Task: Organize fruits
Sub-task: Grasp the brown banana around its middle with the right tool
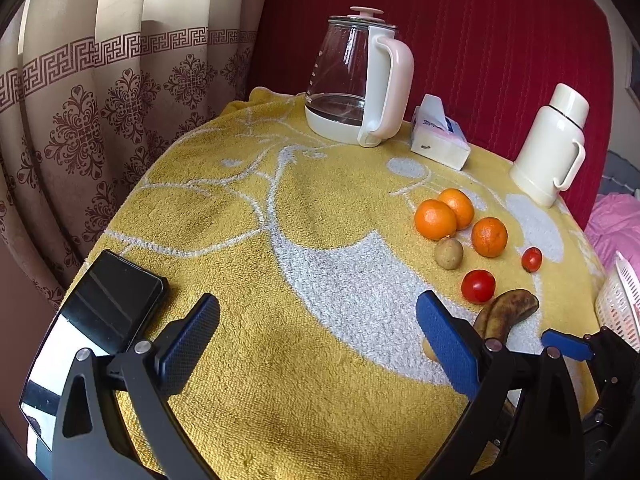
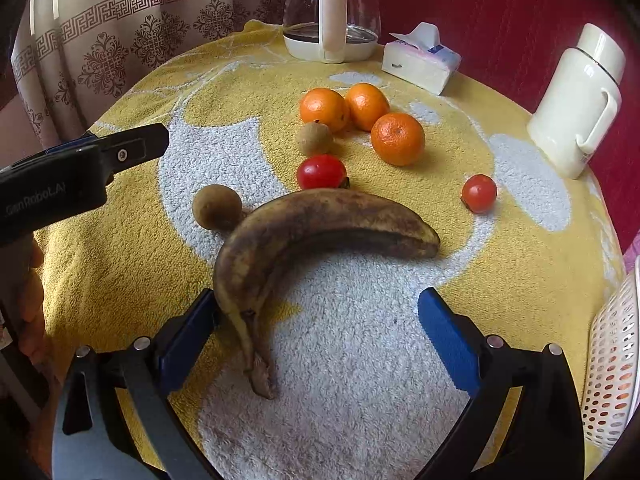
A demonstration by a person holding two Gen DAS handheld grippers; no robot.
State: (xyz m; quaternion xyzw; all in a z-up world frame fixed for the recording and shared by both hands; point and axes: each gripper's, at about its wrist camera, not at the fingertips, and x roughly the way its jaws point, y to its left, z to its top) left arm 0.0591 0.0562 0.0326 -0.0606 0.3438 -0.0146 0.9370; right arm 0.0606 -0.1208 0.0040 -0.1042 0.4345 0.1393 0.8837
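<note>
tissue box (image 2: 420, 62) behind oranges (image 2: 324, 109), basket (image 2: 612, 368) right

kettle (image 2: 330, 8): top cut off at upper frame edge | basket (image 2: 612, 364): mostly beyond right edge | banana (image 1: 506, 314): stem end hidden behind the left gripper's finger | phone (image 1: 92, 328): lower corner behind finger mount
</note>
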